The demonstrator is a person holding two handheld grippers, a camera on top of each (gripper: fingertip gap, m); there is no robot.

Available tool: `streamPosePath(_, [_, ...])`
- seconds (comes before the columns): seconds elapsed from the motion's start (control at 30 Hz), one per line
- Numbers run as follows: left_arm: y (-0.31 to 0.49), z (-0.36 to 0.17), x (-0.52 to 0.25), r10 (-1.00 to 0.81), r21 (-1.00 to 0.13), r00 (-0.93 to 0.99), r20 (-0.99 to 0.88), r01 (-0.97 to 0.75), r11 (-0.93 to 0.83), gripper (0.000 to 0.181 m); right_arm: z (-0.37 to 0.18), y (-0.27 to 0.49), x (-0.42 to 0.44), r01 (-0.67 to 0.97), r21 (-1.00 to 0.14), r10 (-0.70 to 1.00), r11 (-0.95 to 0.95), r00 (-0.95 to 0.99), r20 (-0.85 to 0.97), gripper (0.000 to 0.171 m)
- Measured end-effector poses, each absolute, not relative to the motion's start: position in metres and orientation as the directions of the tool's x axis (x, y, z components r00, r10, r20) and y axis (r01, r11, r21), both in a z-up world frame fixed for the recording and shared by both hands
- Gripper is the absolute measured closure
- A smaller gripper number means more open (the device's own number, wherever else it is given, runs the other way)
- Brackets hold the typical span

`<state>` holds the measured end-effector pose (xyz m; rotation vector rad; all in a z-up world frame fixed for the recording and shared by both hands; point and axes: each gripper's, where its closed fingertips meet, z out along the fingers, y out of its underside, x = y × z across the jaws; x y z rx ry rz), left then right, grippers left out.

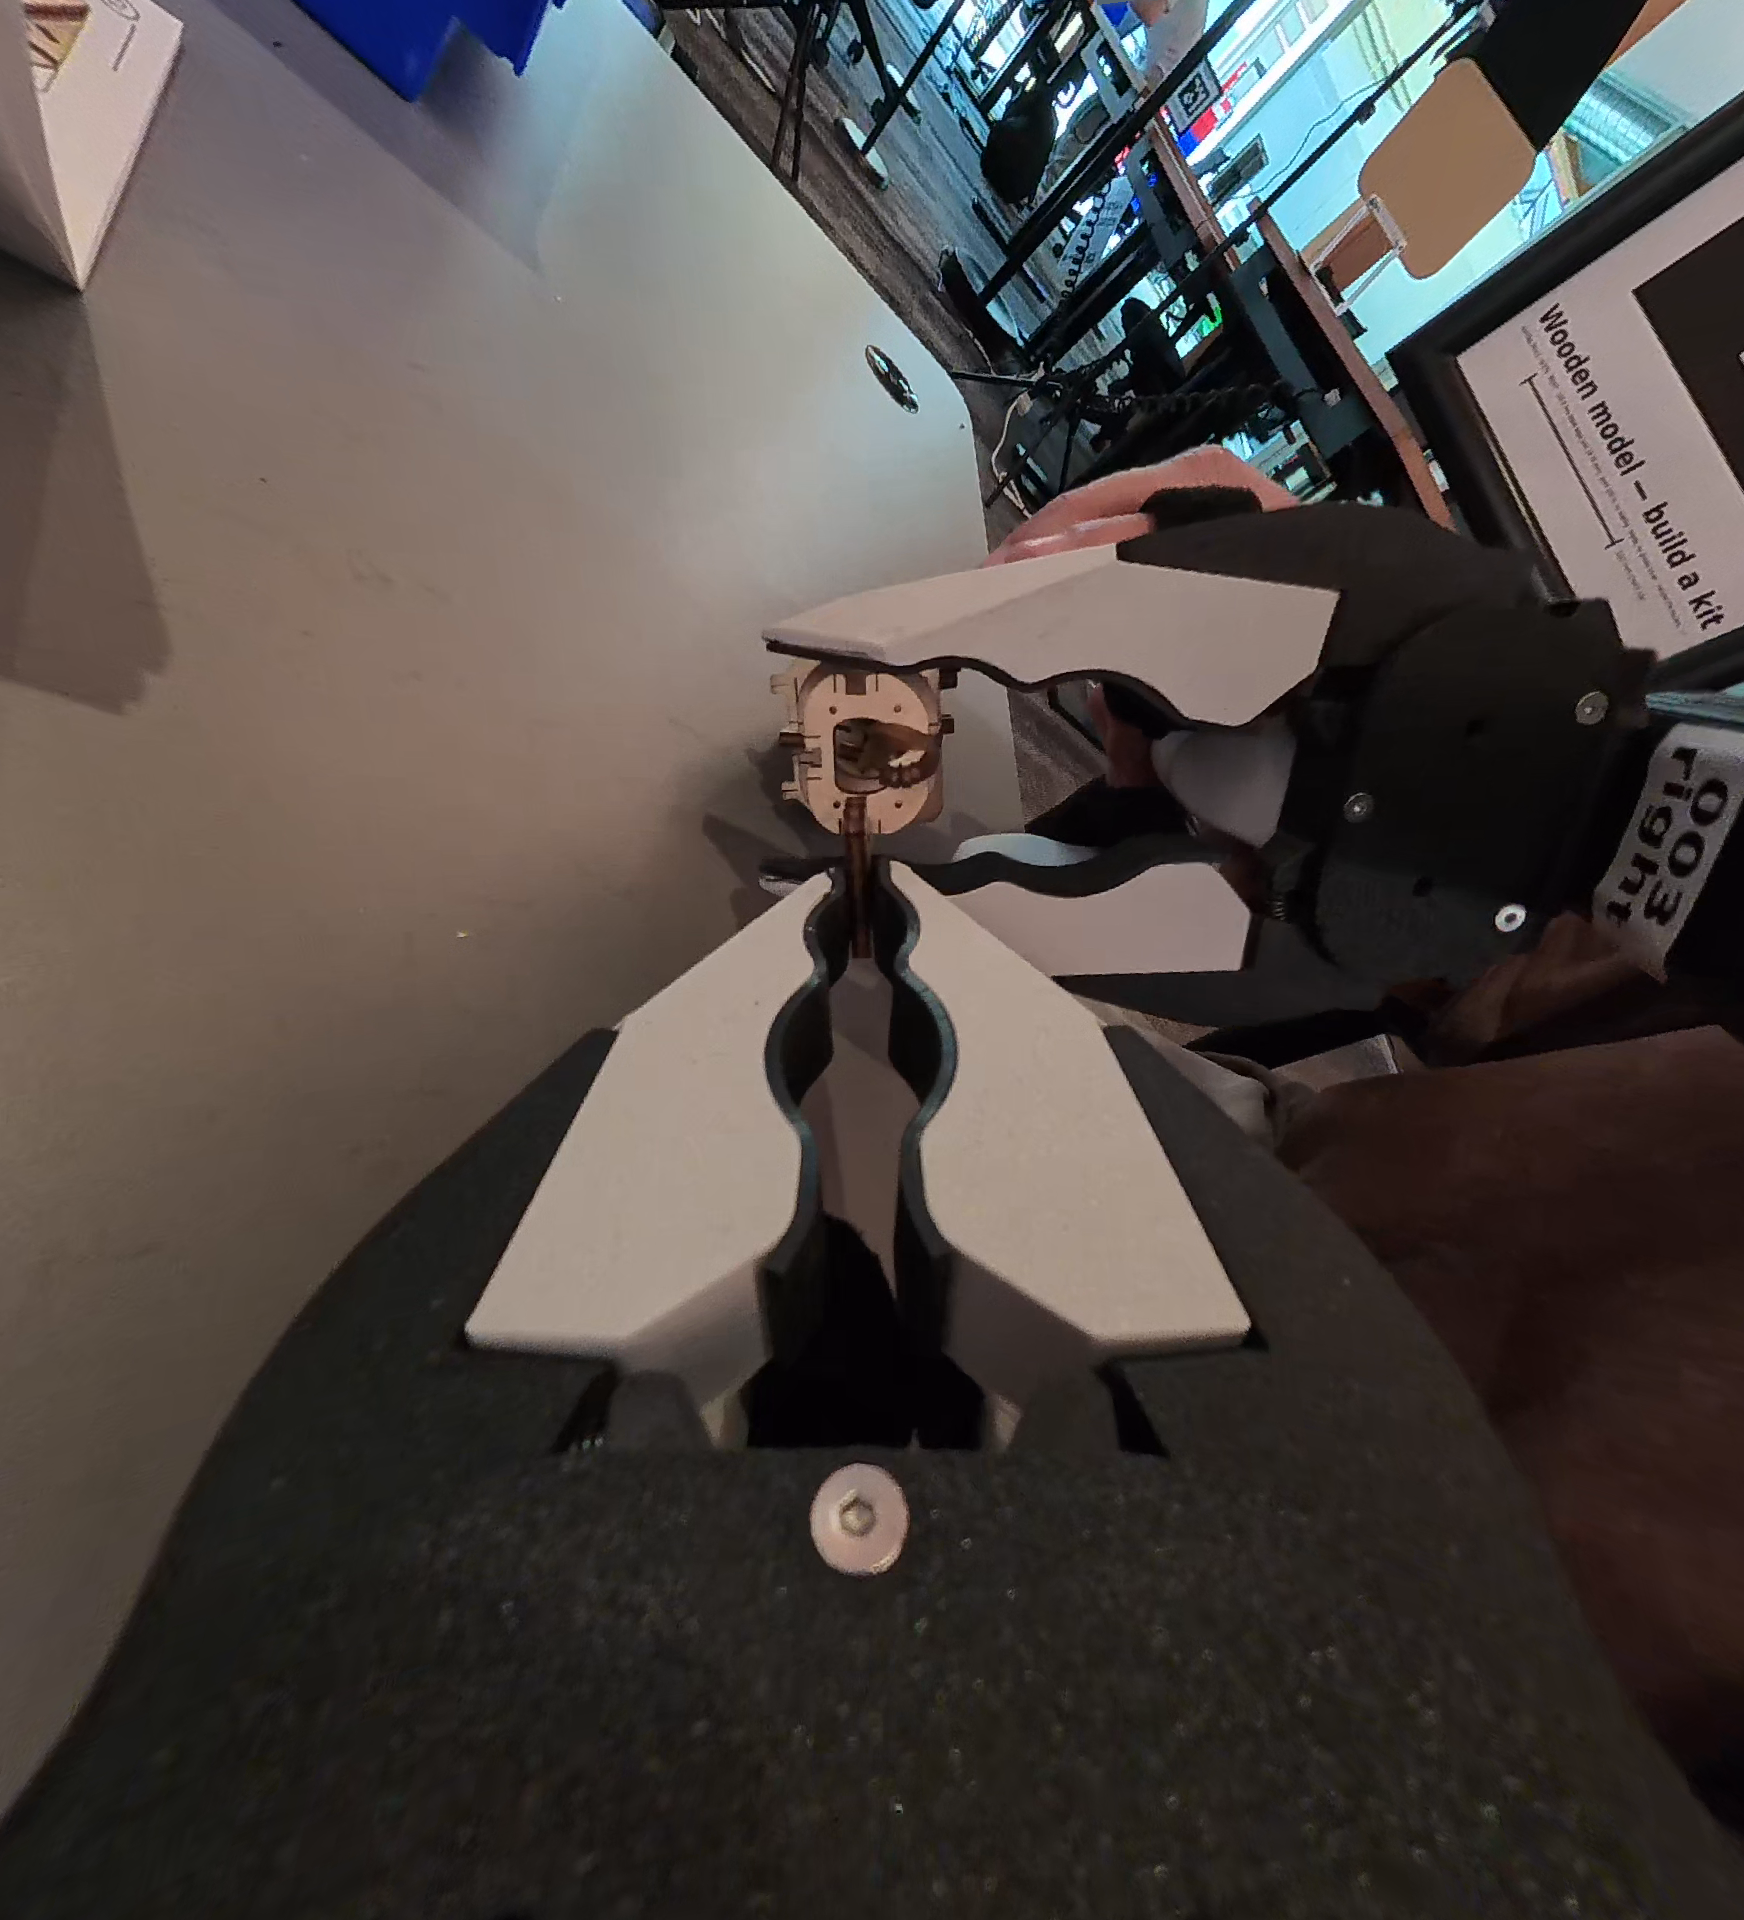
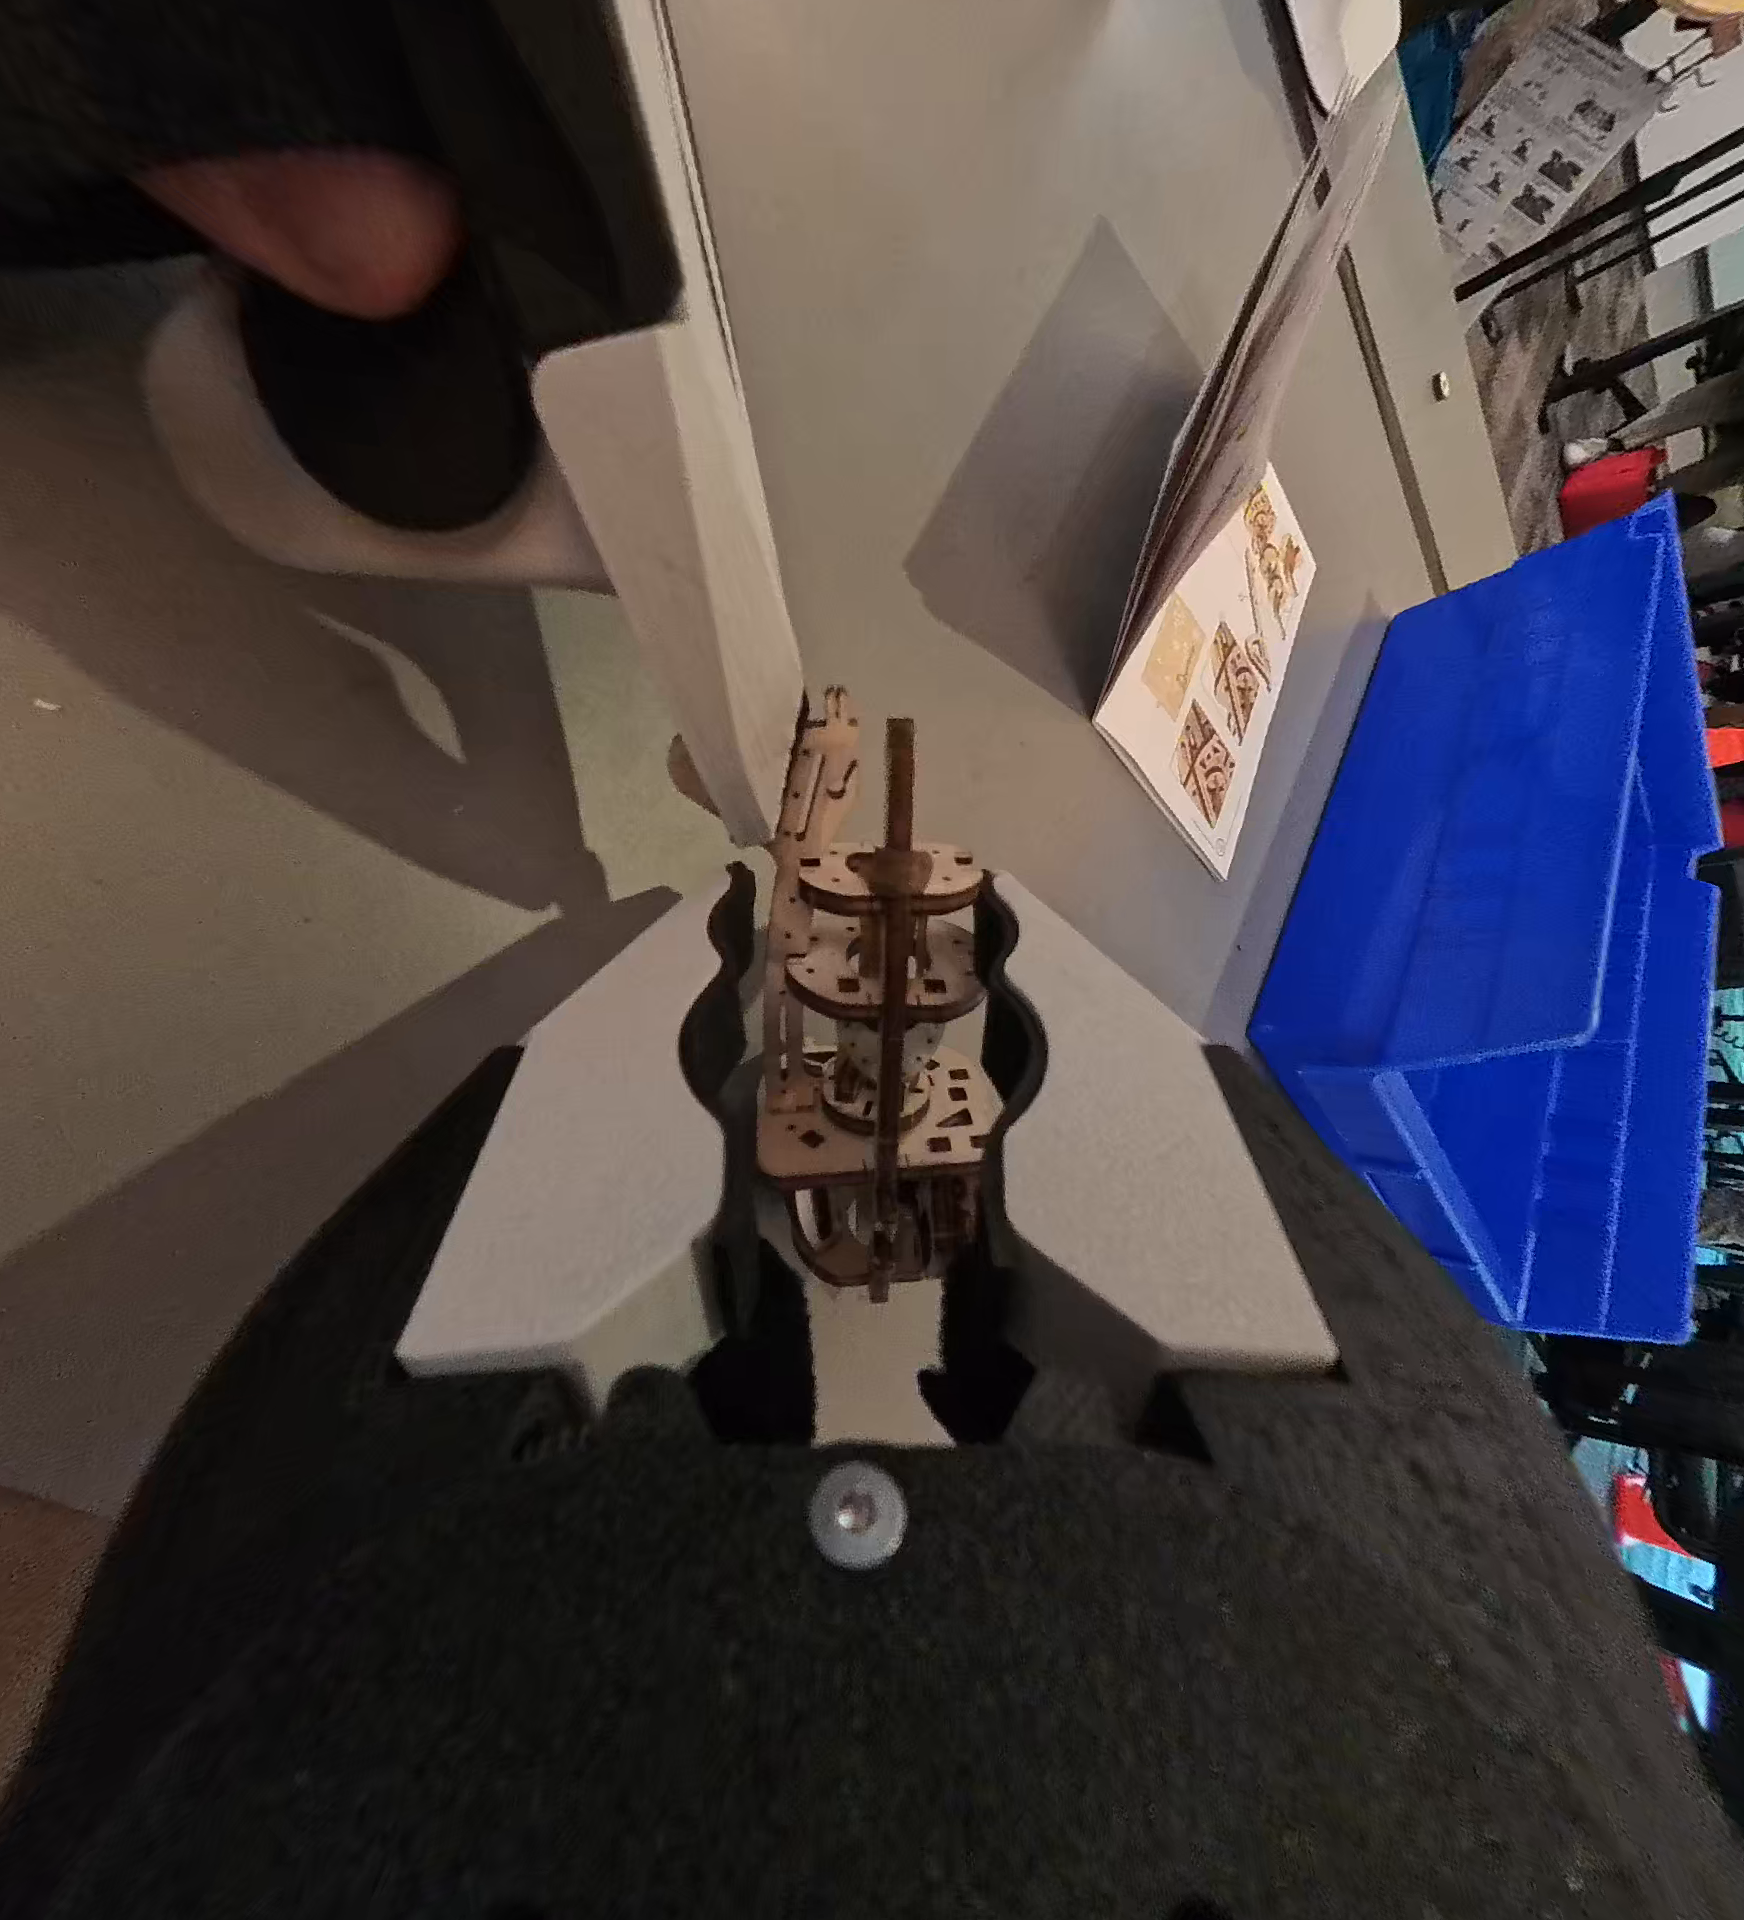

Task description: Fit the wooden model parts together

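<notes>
My right gripper is shut on the wooden model, a stack of pale laser-cut discs and plates on a dark axle. In the left wrist view the right gripper comes in from the right and holds the model above the grey table. My left gripper is shut on a thin flat wooden part, seen edge-on, whose far end meets the model's near side. In the right wrist view this part lies along the model's left side, beside a left finger.
An open instruction booklet stands on the table, with a blue plastic bin beside it. A framed sign stands behind the right gripper. The table's far edge runs close behind the model, with chairs and desks beyond.
</notes>
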<state>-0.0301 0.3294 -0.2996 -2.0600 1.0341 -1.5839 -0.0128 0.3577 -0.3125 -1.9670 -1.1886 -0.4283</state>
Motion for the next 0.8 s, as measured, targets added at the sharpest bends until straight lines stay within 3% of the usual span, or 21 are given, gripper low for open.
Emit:
streamPosePath(0.47, [0.326,-0.274,-0.028,-0.766,-0.744,-0.028,0.643,-0.263,-0.615,0.179,-0.287,0.361,-0.005,0.868,-0.474,0.514,-0.148,0.477,0.713,0.133])
streamPosePath(0.63, [0.327,-0.253,-0.033,-0.789,-0.795,-0.112,0.604,-0.155,-0.586,0.176,-0.257,0.368,0.012,0.873,-0.483,0.381,-0.077,0.473,0.794,0.134])
streamPosePath(0.7, [0.335,-0.244,-0.037,-0.809,-0.817,-0.111,0.577,-0.087,-0.571,0.176,-0.24,0.373,0.026,0.81,-0.584,0.339,-0.053,0.565,0.753,0.134])
streamPosePath(0.8, [0.342,-0.233,-0.041,-0.877,-0.882,-0.095,0.47,-0.009,-0.472,0.167,-0.216,0.371,0.028,0.506,-0.862,0.456,-0.039,0.776,0.435,0.134])
